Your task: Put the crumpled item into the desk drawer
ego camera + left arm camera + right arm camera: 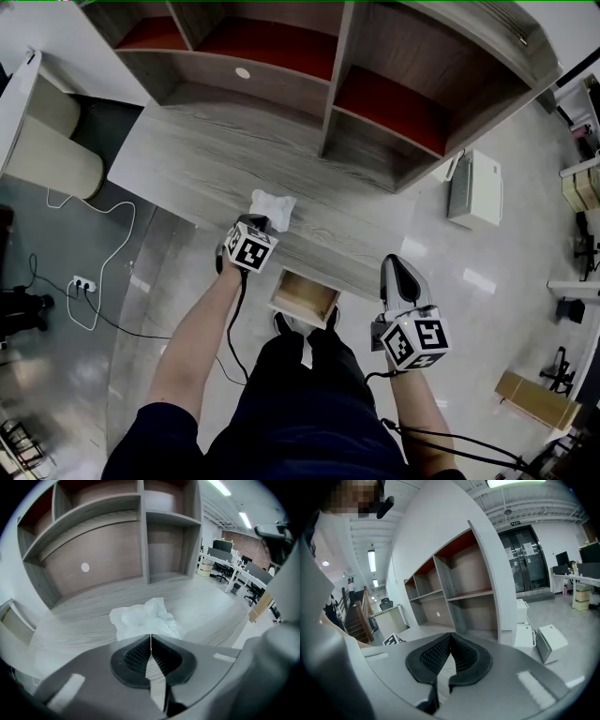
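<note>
**A:** While the desk drawer (305, 298) stands open, where's the crumpled white item (143, 618)?

**B:** On the desktop (187, 159), near its front edge. The left gripper (150, 635) is pinched on its near edge. The right gripper (450, 634) is closed and empty.

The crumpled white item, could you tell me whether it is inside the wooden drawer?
No, the crumpled white item lies on the grey wooden desktop, outside the drawer.

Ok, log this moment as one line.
left gripper: shut on crumpled paper edge | crumpled paper: resting on desk | right gripper: shut, empty | drawer: open
</note>
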Tool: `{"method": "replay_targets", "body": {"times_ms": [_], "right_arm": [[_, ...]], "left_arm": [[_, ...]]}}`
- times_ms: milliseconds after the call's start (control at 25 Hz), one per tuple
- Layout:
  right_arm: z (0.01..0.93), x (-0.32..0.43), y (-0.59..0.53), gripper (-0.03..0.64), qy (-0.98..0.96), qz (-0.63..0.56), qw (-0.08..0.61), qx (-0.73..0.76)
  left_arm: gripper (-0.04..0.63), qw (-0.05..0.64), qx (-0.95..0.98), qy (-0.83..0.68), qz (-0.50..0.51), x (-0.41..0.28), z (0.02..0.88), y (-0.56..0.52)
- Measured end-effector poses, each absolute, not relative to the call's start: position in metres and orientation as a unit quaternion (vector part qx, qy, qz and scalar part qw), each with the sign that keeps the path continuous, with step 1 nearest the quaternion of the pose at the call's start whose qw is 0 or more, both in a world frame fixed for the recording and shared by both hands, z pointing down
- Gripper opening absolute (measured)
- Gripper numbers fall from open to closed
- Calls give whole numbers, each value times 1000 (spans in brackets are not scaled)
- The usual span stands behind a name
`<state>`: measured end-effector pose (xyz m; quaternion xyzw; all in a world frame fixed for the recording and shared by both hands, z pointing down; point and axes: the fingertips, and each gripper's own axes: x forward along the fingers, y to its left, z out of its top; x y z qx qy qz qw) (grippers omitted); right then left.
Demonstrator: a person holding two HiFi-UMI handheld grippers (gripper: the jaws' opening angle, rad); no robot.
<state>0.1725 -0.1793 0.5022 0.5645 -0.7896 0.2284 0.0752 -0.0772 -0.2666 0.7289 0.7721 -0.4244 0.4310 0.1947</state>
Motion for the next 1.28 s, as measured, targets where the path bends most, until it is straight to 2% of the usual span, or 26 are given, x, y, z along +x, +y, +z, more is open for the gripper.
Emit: {"method": "replay_targets", "body": {"times_ms": [520, 880, 1280], "right_arm": [[507, 122, -191, 6, -831, 233, 80, 499], [521, 98, -174, 6, -842, 246, 95, 471], [540, 126, -158, 6, -824, 263, 112, 489]], "left_arm": [[9, 169, 809, -393, 404, -44, 704, -156], [9, 203, 815, -344, 419, -14, 746, -63], [9, 252, 793, -297, 469, 6, 814, -21]]}}
